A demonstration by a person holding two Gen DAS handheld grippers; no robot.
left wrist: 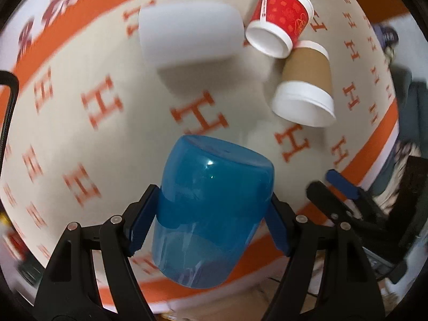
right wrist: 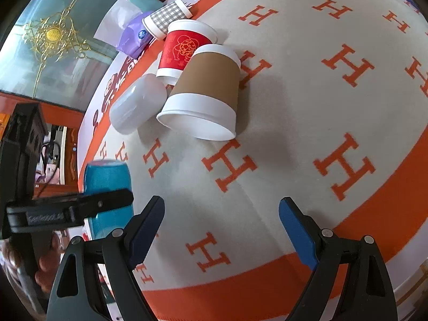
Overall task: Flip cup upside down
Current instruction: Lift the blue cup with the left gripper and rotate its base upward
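The blue cup (left wrist: 214, 208) sits low in the frame's centre, base pointing away, clamped in the left gripper (left wrist: 211, 219) jaws above the H-patterned surface (left wrist: 101, 101). The right gripper (right wrist: 222, 235) hovers with jaws released. Upper frame: white cup (left wrist: 187, 34), red cup (left wrist: 281, 18), brown cup (left wrist: 307, 85).

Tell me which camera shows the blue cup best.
The left wrist view: the blue cup fills the centre, clamped between the left claw fingers, its closed base pointing away. The right wrist view catches only a blurred part of it at the left edge, behind the left claw's finger.
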